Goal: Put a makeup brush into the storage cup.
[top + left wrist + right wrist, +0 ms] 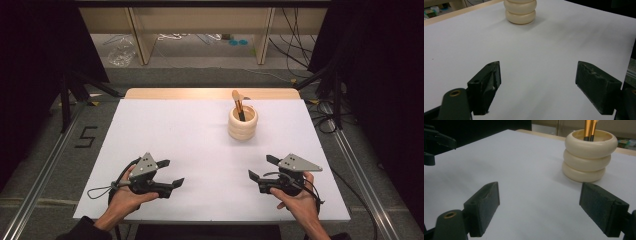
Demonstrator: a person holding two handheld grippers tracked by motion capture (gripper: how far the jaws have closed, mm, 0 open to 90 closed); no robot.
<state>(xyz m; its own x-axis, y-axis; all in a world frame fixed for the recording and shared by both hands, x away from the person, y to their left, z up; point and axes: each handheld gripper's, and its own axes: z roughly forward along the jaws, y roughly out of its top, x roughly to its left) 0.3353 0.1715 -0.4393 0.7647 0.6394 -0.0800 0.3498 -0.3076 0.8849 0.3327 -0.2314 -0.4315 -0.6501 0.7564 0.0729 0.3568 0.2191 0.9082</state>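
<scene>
White table [165, 130] bears cream holder [243, 125].

A single black numeral "5" [87, 136] is marked on the grey floor [45, 130] left of the table, seen in the high view; no other legible text, label or brand is observed
</scene>
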